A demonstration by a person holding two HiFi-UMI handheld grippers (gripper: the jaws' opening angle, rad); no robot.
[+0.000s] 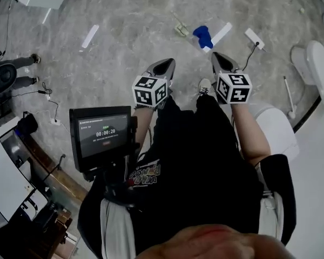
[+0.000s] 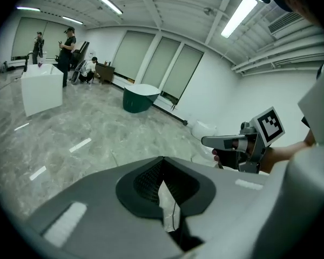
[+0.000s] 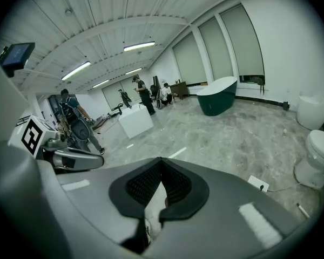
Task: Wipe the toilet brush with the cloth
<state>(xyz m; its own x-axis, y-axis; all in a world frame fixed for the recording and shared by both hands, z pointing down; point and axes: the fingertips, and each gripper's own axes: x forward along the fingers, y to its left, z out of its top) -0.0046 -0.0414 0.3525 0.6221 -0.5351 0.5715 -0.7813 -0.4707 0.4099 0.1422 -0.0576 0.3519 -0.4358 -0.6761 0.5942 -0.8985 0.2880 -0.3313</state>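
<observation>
A blue cloth (image 1: 203, 35) lies on the grey floor, far ahead of both grippers. By the toilet (image 1: 319, 63) at the right, a thin white toilet brush (image 1: 288, 97) stands on the floor. I hold both grippers up in front of my body, well above the floor and apart from cloth and brush. My left gripper (image 1: 167, 63) is shut with nothing in it, its jaw tips meeting (image 2: 162, 158). Beside it, my right gripper (image 1: 217, 55) is also shut and empty (image 3: 161, 159). Each gripper shows in the other's view: the right gripper (image 2: 227, 141) and the left gripper (image 3: 70, 158).
A monitor (image 1: 103, 136) hangs at my chest on the left. A white power strip (image 1: 254, 38) with a cable lies near the cloth. A dark green bathtub (image 3: 218, 93), a white box (image 2: 41, 90) and several people stand farther back. A round white seat (image 1: 278, 131) is at my right.
</observation>
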